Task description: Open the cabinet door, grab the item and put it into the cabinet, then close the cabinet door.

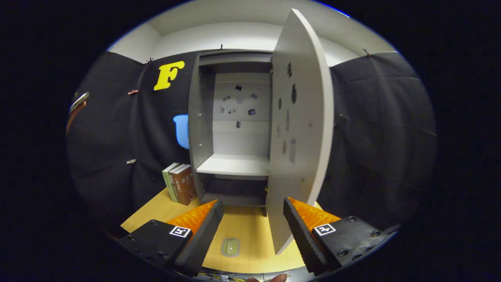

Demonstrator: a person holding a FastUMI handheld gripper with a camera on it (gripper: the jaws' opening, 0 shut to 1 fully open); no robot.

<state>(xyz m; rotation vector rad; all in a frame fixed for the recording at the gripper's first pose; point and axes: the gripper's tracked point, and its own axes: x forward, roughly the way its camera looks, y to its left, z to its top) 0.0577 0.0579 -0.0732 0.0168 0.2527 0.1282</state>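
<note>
Your gripper [253, 211] has its fingers spread wide apart, with nothing between them but bare desk. The cabinet [203, 129] stands at the far edge of the desk [250, 235], straight ahead beyond the fingers, and its door [303, 129] is swung open toward you, hinged on the right side; the door's lower edge hangs just left of your right finger, but whether they touch you cannot tell from here. Inside you can see a shelf [235, 164] with an open compartment above and a darker one below. The item [230, 247], a small flat oblong piece, lies on the desk near its front edge, between your fingers and closer to the left one. A few books [181, 183] stand leaning beside the cabinet's left wall.
</note>
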